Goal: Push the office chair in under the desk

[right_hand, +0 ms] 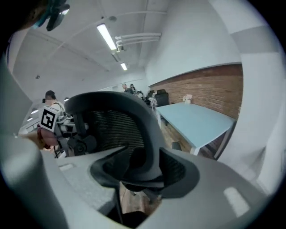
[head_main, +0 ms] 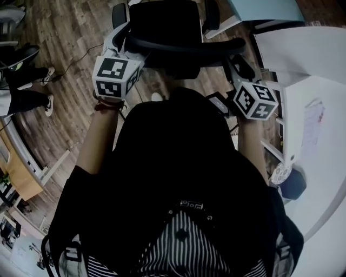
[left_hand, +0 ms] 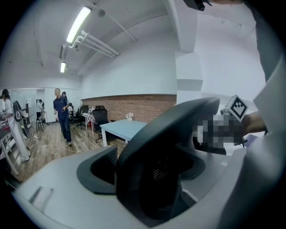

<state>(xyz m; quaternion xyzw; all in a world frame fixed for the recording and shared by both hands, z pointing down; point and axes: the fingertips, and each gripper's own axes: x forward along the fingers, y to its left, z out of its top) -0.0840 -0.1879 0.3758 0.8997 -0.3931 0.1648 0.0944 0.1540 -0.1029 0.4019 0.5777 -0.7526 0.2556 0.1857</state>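
The black office chair (head_main: 167, 27) stands just ahead of me on the wood floor, its seat facing away. Its curved backrest top rail (head_main: 184, 46) runs between my two grippers. My left gripper (head_main: 123, 50) holds the rail's left end; in the left gripper view the dark rail (left_hand: 161, 134) fills the gap between its jaws (left_hand: 156, 179). My right gripper (head_main: 239, 66) holds the right end, where the rail (right_hand: 134, 116) and mesh back pass between the pads of its jaws (right_hand: 143, 172). The white desk (head_main: 324, 162) lies at my right.
A light-blue table (head_main: 265, 8) stands beyond the chair at the upper right. A person's legs and shoes (head_main: 32, 89) are at the left, with a cable on the floor. A person in blue (left_hand: 62, 114) stands far off. A dark round bin (head_main: 294, 184) sits by the desk.
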